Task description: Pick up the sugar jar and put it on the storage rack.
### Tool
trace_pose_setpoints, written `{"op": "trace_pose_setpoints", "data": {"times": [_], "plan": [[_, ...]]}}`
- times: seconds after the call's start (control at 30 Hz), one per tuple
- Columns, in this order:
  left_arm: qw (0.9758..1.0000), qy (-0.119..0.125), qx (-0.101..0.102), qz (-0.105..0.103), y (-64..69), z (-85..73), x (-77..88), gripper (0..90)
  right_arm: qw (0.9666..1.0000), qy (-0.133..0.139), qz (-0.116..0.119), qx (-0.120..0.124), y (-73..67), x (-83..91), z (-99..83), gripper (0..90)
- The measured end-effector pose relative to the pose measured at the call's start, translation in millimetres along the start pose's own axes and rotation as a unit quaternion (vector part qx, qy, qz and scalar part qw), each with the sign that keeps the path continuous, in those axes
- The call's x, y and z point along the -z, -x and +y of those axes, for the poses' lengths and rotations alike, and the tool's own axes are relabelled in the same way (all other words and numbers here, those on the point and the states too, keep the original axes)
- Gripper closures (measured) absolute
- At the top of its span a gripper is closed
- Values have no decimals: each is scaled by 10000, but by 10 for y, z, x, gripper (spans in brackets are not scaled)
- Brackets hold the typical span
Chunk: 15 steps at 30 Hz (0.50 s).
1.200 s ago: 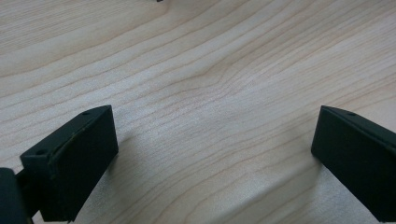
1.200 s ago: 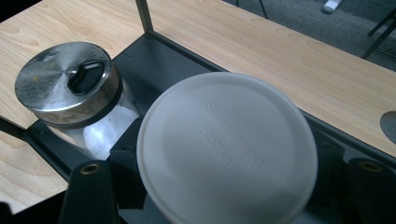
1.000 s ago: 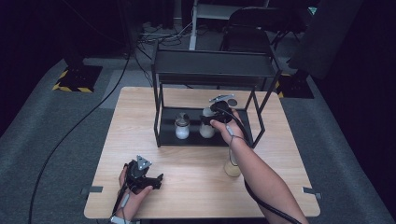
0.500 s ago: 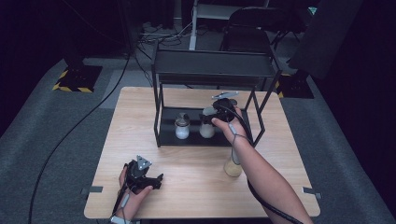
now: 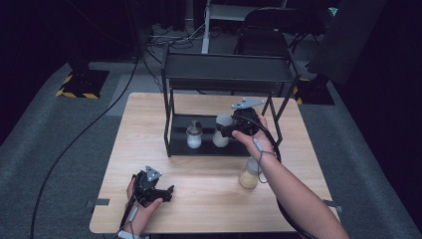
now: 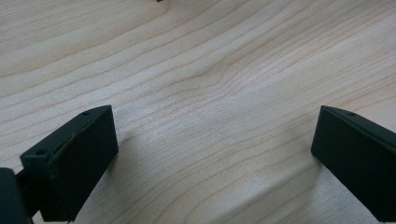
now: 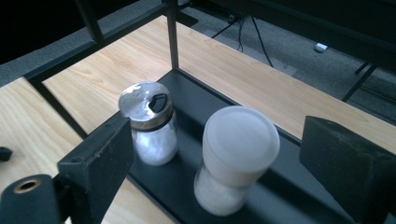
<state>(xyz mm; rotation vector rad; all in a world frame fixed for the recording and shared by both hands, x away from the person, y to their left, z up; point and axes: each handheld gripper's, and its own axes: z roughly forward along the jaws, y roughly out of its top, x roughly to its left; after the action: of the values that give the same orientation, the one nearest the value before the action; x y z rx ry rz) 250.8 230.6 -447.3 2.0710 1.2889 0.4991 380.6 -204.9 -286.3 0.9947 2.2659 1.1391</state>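
Note:
A jar with a frosted white lid (image 7: 238,140) stands on the black rack's lower shelf (image 7: 196,102), next to a metal-lidded shaker of white grains (image 7: 149,116). My right gripper (image 7: 222,135) hovers just above and in front of the white-lidded jar (image 5: 221,139). Its jaws have just been opening and stand wide on either side of the jar without touching it. In the high view the right gripper (image 5: 225,129) is at the rack's right front. My left gripper (image 5: 166,191) rests open on the bare table (image 6: 210,70), with nothing between the left gripper's (image 6: 215,135) jaws.
A jar of yellowish contents (image 5: 250,174) stands on the table under the right forearm. The black two-tier rack (image 5: 229,74) takes up the table's far half, and its posts frame the shelf. A shaker (image 5: 193,134) sits left of the white-lidded jar.
The right gripper's jaws have opened off the white-lidded jar, and the hand has drawn back and up from it. The left gripper has stayed put.

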Motion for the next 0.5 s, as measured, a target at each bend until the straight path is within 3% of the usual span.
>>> {"op": "trace_pose_setpoints", "data": {"times": [0.5], "plan": [[10000,-5,-3,6,2,0,2,5,9994,196,73,260,-151,422,-251,60]]}}
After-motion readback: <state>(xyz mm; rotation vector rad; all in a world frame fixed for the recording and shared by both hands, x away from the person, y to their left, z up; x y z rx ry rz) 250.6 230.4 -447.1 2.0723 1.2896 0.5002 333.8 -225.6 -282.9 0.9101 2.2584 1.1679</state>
